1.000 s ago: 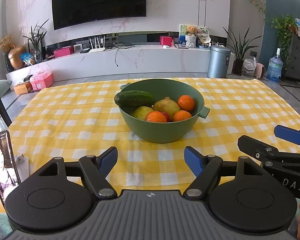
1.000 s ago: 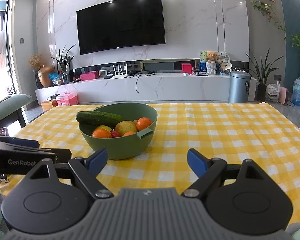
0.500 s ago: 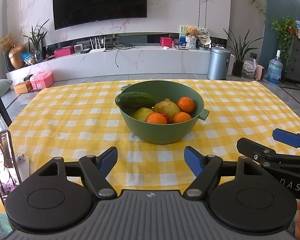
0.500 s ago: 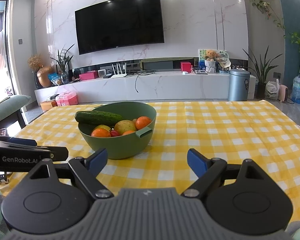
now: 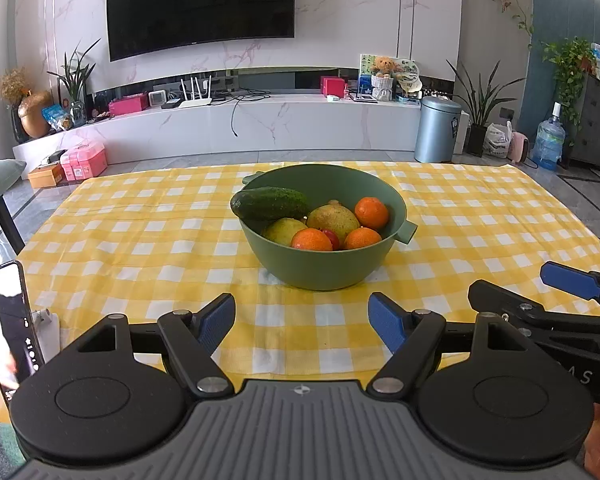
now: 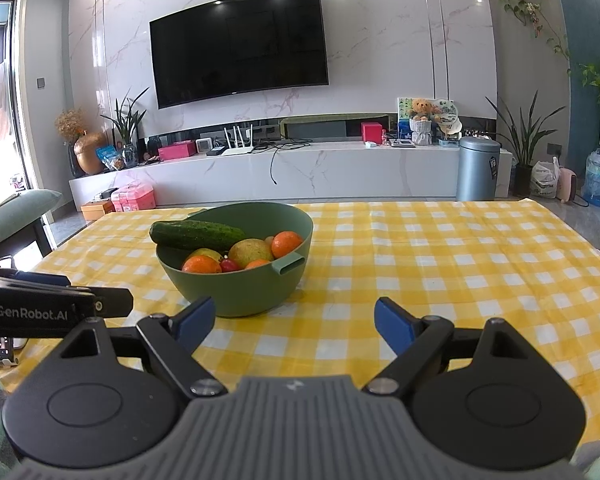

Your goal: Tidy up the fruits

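Observation:
A green bowl [image 5: 324, 268] stands mid-table on the yellow checked cloth; it also shows in the right wrist view [image 6: 240, 292]. In it lie a cucumber [image 5: 270, 203] across the left rim, two yellow-green pears [image 5: 334, 218], three oranges [image 5: 371, 212] and a small red fruit [image 5: 331, 236]. The cucumber [image 6: 198, 234] and an orange [image 6: 286, 243] show in the right wrist view too. My left gripper [image 5: 301, 318] is open and empty, short of the bowl. My right gripper [image 6: 294, 322] is open and empty, near the bowl's right front.
A phone on a stand [image 5: 6, 324] sits at the table's left front edge. The right gripper's fingers [image 5: 568, 276] reach in at the lower right of the left view. The checked cloth [image 6: 460, 264] stretches right of the bowl. A TV wall and cabinet stand behind.
Both views have risen and tilted slightly; the bowl sits a little lower in each frame. The right gripper has drifted slightly down in the left view. Both jaws stay open.

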The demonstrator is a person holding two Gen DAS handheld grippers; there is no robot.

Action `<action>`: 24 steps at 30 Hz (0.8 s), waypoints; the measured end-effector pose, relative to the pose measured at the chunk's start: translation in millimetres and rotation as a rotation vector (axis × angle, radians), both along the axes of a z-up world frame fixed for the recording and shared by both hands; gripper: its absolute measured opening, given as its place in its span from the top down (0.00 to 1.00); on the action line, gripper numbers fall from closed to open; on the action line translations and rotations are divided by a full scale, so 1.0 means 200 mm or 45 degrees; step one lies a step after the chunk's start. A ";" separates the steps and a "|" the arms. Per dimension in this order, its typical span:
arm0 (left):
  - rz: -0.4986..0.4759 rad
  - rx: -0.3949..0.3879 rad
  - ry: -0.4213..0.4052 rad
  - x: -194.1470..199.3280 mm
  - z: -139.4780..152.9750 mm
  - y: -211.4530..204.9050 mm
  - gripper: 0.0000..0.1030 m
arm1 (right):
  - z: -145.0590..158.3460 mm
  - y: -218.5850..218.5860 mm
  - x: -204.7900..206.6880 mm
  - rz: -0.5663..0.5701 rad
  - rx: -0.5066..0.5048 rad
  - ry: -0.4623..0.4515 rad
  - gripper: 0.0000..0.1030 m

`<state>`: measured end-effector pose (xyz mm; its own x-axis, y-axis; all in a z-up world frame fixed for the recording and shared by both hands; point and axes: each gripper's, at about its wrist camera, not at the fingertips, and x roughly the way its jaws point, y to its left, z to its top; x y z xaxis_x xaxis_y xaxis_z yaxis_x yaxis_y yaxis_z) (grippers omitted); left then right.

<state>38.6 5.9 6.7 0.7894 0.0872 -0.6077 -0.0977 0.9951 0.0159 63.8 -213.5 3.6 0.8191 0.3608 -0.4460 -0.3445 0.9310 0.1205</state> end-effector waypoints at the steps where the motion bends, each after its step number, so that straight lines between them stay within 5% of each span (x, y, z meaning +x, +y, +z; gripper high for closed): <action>1: 0.000 -0.001 0.000 0.00 0.00 0.00 0.14 | 0.00 0.00 0.00 0.000 0.000 0.000 0.19; 24: 0.003 -0.011 0.003 -0.01 0.00 -0.01 0.14 | 0.00 0.00 0.00 0.000 -0.002 0.001 0.19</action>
<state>36.7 4.8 7.6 0.7876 0.0838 -0.6105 -0.1001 0.9950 0.0074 63.8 -213.3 4.4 0.8185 0.3604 -0.4473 -0.3447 0.9311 0.1193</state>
